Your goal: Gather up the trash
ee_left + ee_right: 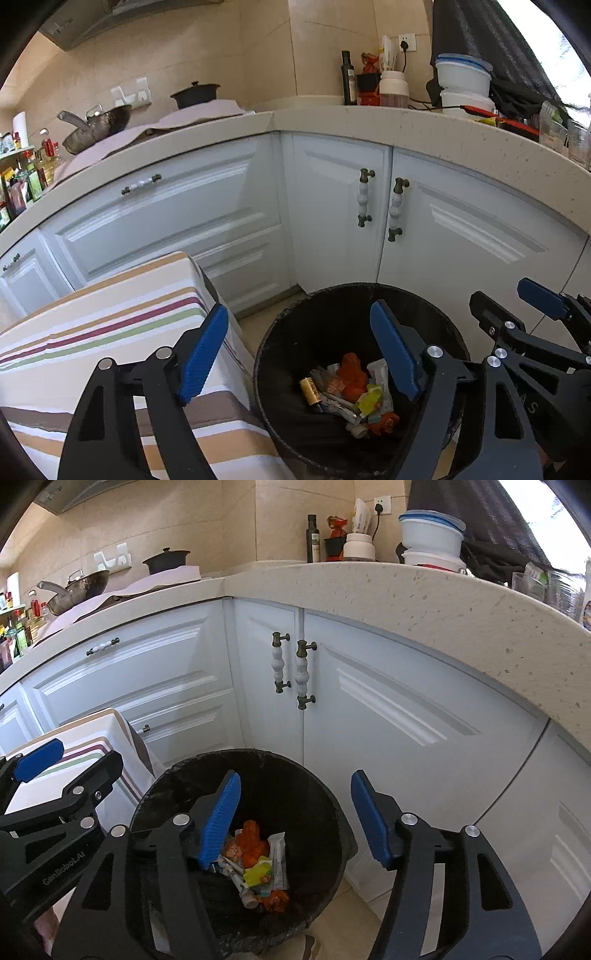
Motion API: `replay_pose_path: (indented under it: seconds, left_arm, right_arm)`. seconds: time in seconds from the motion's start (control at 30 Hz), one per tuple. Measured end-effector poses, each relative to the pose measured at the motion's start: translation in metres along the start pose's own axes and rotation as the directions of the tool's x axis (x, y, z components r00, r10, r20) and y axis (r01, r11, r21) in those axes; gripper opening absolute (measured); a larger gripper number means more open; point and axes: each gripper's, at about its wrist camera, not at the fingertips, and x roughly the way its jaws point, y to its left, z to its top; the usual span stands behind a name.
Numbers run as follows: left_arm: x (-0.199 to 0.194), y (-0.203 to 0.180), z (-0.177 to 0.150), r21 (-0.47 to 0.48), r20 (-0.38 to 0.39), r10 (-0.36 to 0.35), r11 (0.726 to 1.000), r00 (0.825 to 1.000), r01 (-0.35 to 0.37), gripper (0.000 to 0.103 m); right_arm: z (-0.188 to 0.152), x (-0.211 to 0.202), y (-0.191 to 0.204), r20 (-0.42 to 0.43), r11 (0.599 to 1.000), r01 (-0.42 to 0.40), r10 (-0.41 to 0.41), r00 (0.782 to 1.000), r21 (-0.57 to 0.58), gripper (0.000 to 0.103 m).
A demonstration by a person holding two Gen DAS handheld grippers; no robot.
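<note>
Left wrist view: the left gripper has its blue fingers spread wide with nothing between them — released, not grasping; one pad hangs over the striped cloth of a covered surface, the other over the mouth of the black trash bin. The right gripper shows the same in its own view: blue fingers parted, no item pinched or touched, the left pad above the bin's opening and the right pad just past its rim; in the left wrist view it appears at the right edge, beside the bin.

Both grippers tilt down toward the bin, which I judge is why they sit here — this is the drop position, and the empty, parted fingers fit a release over the opening rather than a reach for something new.

The trash lies at the bottom of the bin, well below the fingers: orange crumpled wrappers, a yellow packet, a white sachet, a small yellow-labelled cylinder and other scraps; what each scrap is I cannot tell.

The bin stands on the tiled floor in the corner of white cabinets, touching or just beside the striped cloth; above runs the speckled worktop, carrying a dark bottle, stacked white containers and, further left, a wok; none of that looks like trash.
</note>
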Motion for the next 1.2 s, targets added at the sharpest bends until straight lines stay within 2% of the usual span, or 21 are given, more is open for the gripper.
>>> replay_pose_path:
  seconds: [0.27, 0.93, 1.2]
  left_arm:
    - [-0.03, 0.007, -0.006, -0.005, 0.034, 0.021, 1.0, 0.999, -0.021, 0.084]
    - [-0.118, 0.042, -0.04, -0.054, 0.053, 0.063, 0.997, 0.997, -0.06, 0.085]
    - [-0.14, 0.056, -0.049, -0.082, 0.062, 0.082, 0.994, 0.995, -0.077, 0.085]
  right_arm:
    - [-0.005, -0.029, 0.002, 0.028, 1.0, 0.003, -0.003, 1.0, 0.01, 0.077]
    - [-0.035, -0.124, 0.011, 0.081, 1.0, 0.001, -0.002, 0.997, 0.003, 0.079]
    - [-0.046, -0.144, 0.013, 0.08, 1.0, 0.007, -0.006, 0.997, -0.008, 0.079]
